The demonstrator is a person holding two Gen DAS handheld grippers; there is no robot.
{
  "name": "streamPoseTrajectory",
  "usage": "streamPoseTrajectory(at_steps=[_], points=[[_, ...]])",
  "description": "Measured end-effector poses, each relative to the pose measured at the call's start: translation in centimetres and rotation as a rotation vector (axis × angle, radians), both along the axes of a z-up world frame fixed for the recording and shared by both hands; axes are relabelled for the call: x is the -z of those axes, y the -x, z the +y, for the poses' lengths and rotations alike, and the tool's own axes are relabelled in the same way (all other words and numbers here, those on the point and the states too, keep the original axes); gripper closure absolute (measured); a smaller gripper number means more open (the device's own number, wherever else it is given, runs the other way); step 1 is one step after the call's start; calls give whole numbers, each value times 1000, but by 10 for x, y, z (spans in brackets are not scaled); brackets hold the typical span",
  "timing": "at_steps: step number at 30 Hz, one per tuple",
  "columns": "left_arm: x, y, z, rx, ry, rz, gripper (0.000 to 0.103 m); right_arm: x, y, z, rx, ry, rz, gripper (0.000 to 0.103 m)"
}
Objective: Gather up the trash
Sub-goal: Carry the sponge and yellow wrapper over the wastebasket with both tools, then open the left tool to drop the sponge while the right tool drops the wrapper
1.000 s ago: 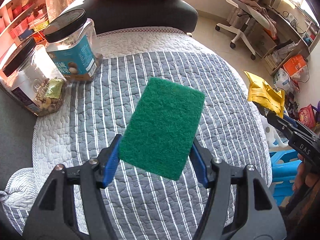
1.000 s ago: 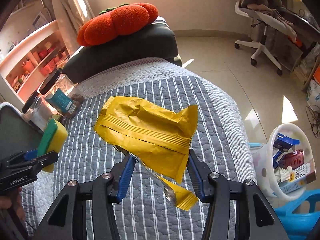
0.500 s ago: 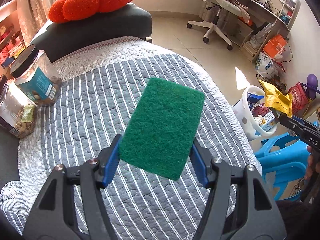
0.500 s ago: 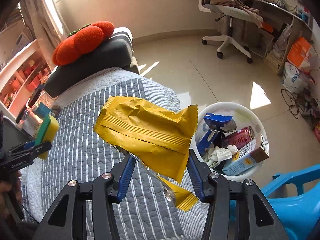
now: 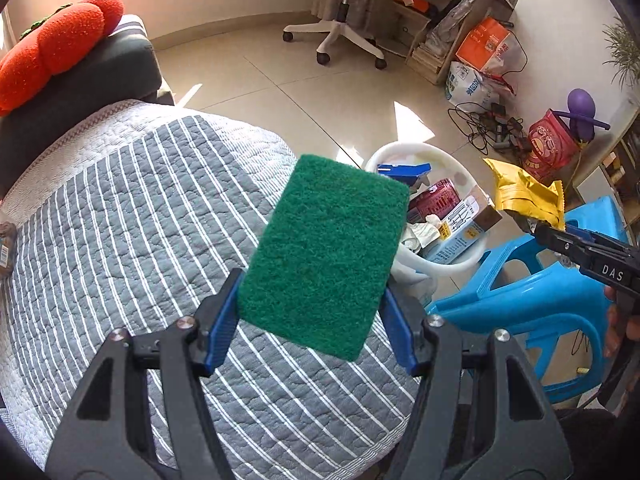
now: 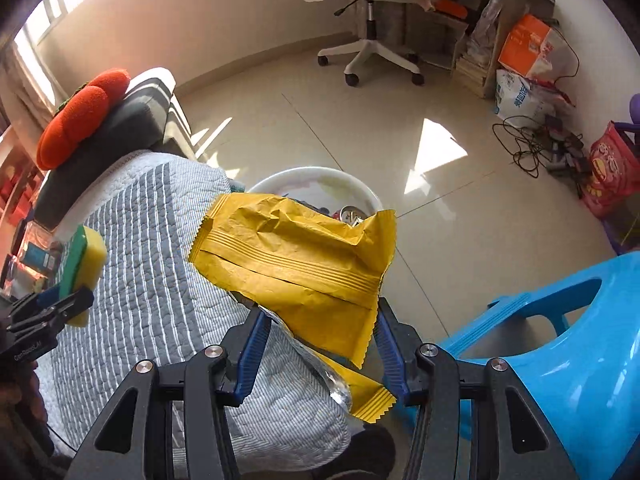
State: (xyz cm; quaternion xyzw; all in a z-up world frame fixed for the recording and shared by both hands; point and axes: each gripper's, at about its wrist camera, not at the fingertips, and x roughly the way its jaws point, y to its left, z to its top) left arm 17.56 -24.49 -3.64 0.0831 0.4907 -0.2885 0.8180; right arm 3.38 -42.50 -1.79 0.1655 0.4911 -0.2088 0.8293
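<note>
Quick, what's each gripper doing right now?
Left gripper: closed on the sponge.
Right gripper: closed on the yellow wrapper.

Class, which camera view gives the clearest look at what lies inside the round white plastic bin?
The left wrist view: the round white plastic bin shows its open top with cartons and wrappers inside, partly behind the green scouring sponge. In the right wrist view, the yellow crinkled wrapper hides most of the bin.
</note>
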Motion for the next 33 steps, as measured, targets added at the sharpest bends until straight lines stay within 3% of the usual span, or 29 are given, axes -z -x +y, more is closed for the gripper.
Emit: streamPoseTrajectory(at_steps=[6, 10, 14, 21, 30, 32, 33], points=[[18, -6, -77, 100, -1, 17, 37, -3, 14, -31, 67, -20, -19, 50], [26, -12, -106, 133, 52, 27, 37, -4, 14, -42, 99, -36, -28, 50], [29, -17, -110, 138, 95, 36, 18, -2, 6, -45, 120, -43, -28, 50], [17, -11, -67, 107, 111, 44, 16, 4, -10, -33, 94, -50, -10, 50], [-3, 12, 28, 60, 28, -8, 15, 11, -47, -15, 71, -76, -33, 49], [-8, 17, 49, 37, 10, -24, 15, 13, -55, -15, 82, -106, -54, 41], [-10, 19, 62, 22, -1, -35, 12, 14, -57, -16, 99, -127, -63, 26]])
